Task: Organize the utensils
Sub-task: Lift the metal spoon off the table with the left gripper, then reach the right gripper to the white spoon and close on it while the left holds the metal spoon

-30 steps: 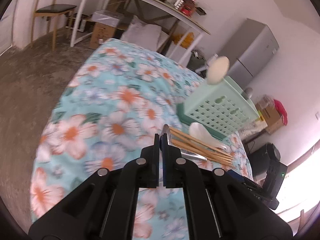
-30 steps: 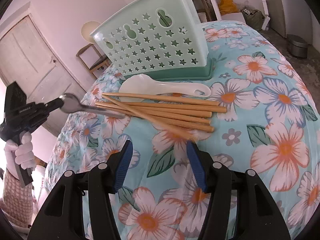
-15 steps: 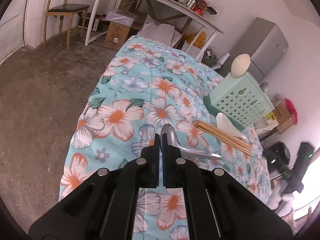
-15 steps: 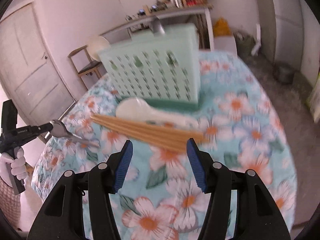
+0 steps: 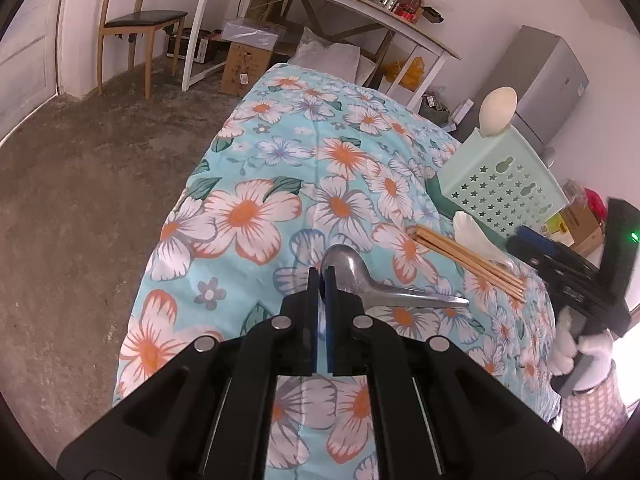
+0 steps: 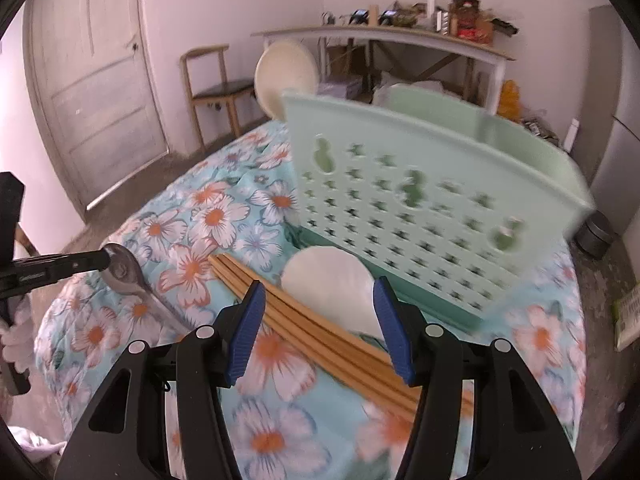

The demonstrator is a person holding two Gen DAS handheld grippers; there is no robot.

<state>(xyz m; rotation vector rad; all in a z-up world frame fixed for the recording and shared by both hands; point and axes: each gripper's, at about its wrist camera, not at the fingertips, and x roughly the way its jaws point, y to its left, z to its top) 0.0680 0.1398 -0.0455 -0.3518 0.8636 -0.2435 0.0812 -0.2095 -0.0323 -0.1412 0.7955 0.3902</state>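
- Floral cloth (image 5: 256, 216) covers the table in the left wrist view, with a bare floor, a wooden chair (image 5: 136, 24) and a cluttered shelf table behind.
- Left gripper (image 5: 322, 276) is pressed together on the bowl of a metal spoon (image 5: 384, 290); the handle sticks out sideways to the right, above the cloth, so it looks lifted for carrying rather than resting.
- Beyond it lie the chopsticks (image 5: 468, 258) and a white plastic spoon (image 5: 476, 236), just beside the green utensil basket (image 5: 500, 184), where a pale ladle (image 5: 497, 110) already stands upright.
- From the right wrist view, the basket (image 6: 420, 208) looms close and blurred; the door and chair sit behind.
- Right gripper (image 6: 320, 328) is spread wide and holds nothing, with the chopsticks (image 6: 312, 328) and white spoon (image 6: 332, 288) between its fingers, probably lining up a pick.
- At the left edge, the other gripper holds the metal spoon (image 6: 124, 272) clear of the bundle, likely to leave room.
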